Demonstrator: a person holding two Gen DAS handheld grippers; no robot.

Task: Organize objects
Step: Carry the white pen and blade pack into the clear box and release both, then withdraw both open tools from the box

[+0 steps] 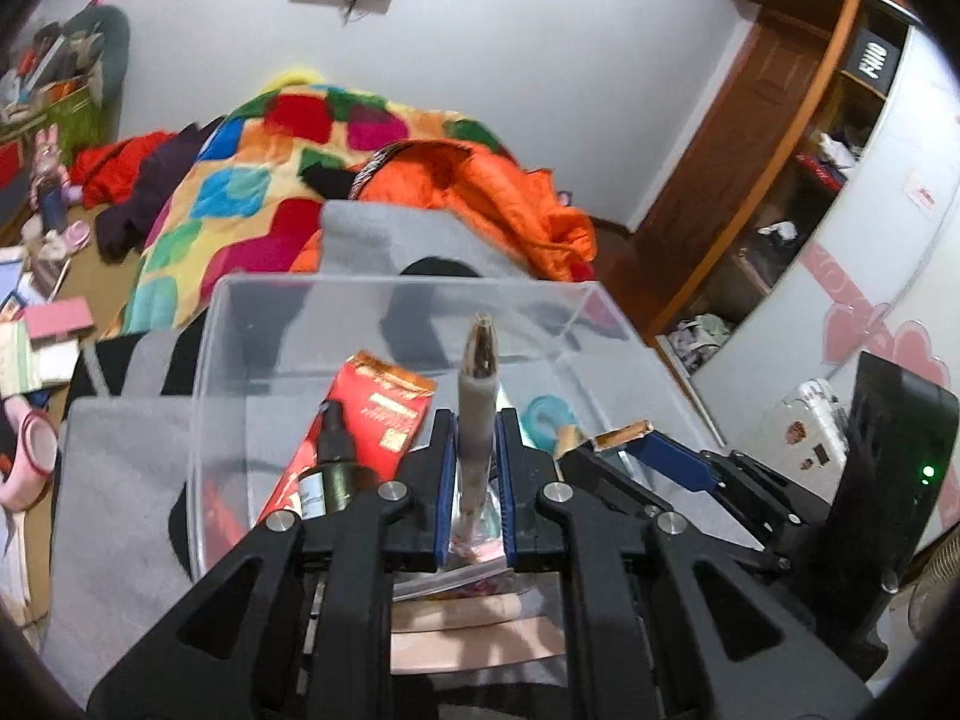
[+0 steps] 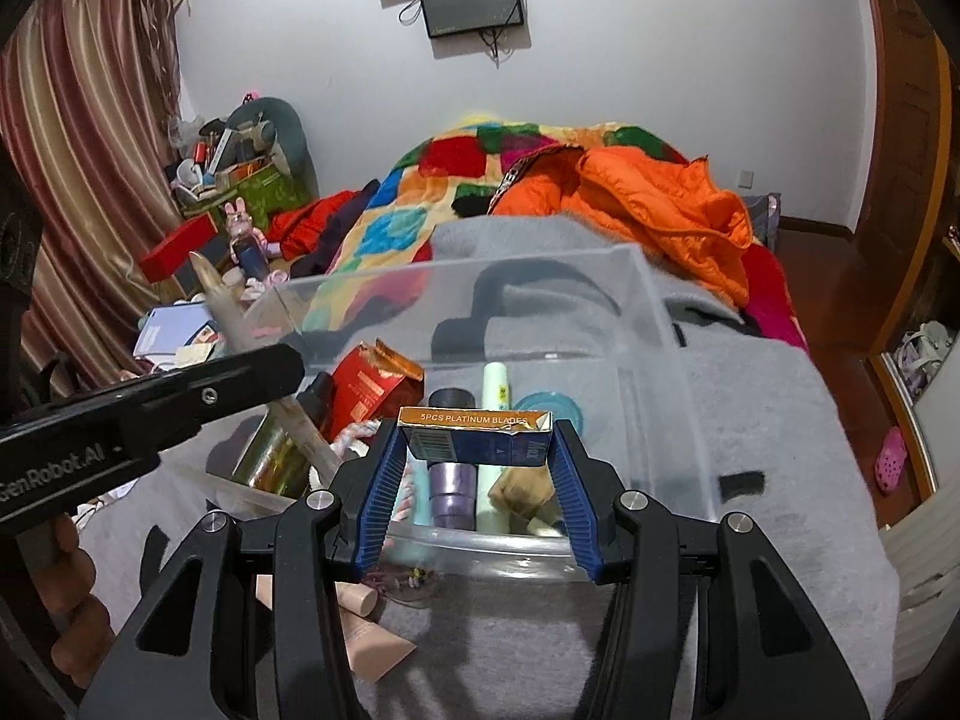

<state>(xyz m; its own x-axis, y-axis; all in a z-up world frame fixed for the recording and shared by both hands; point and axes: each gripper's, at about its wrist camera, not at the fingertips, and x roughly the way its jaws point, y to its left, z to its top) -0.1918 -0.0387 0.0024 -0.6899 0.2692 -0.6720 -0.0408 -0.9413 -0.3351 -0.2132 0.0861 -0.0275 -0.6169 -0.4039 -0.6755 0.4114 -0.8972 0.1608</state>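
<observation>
1. Clamped between the blue pads of the left gripper (image 1: 476, 450), a slim grey tube (image 1: 478, 402) stands upright, its crimped metallic tip pointing up over the clear plastic bin (image 1: 396, 294)
2. Pinched across its short ends by the right gripper (image 2: 477, 444), a small razor blade box (image 2: 477, 437) with a gold top strip hangs level above the bin's near wall
3. Inside the bin, a red carton (image 2: 369, 387) leans at the left by a dark dropper bottle (image 1: 332, 462); a pale green tube (image 2: 497, 387), a purple cylinder (image 2: 453, 495) and a teal round lid (image 2: 549, 411) lie toward the middle and right
4. Bare floor shows in the bin's far half and right side, behind the packed items
5. Underneath, the bin sits on a grey blanket (image 2: 774, 420), which extends wide to the right of the bin's edge
6. Just outside the near wall, a pinkish tube (image 2: 372, 642) lies on the blanket
7. Behind the bin, an orange jacket (image 2: 654, 204) and a patchwork quilt (image 1: 240, 192) are heaped on the bed
</observation>
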